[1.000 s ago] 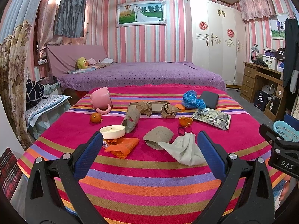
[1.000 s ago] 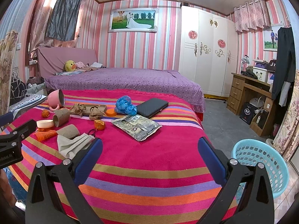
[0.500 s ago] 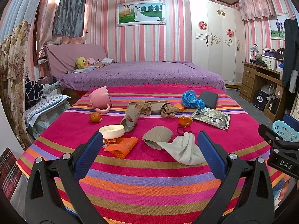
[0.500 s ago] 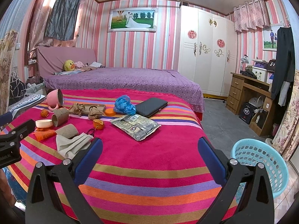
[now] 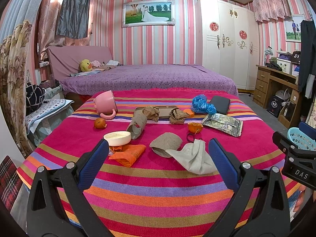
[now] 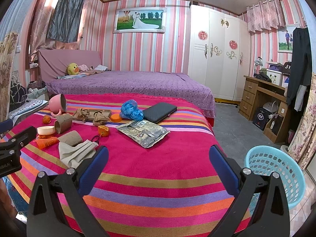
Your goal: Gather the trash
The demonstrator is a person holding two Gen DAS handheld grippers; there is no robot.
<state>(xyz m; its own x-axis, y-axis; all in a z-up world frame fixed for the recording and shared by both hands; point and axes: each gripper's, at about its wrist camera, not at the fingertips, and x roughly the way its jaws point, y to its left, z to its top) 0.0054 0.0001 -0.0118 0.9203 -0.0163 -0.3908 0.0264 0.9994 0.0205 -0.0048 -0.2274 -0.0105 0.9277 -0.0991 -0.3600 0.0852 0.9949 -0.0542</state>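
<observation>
Trash lies on a striped cloth [image 5: 158, 177]: an orange wrapper [image 5: 129, 154], a white lid [image 5: 117, 138], a cardboard tube [image 5: 137, 125], a flattened grey tube [image 5: 165, 144], a pale face mask [image 5: 194, 157], orange peel [image 5: 195, 127], crumpled brown paper [image 5: 151, 113], a blue plastic bag [image 5: 201, 104] and a silver snack bag [image 5: 223, 124]. My left gripper [image 5: 158, 154] is open and empty, near the mask and wrapper. My right gripper [image 6: 159, 159] is open and empty over the cloth's near right part. A light blue basket [image 6: 276, 174] stands on the floor at the right.
A pink mug [image 5: 104, 104] lies on its side, with a whole orange [image 5: 99, 123], a phone [image 5: 165, 111] and a black case [image 5: 220, 104] further back. A purple bed [image 5: 148, 77] is behind. A wooden desk [image 6: 262, 106] stands at the right wall.
Both views have shifted only slightly; the objects on the cloth have not moved and both grippers stay open.
</observation>
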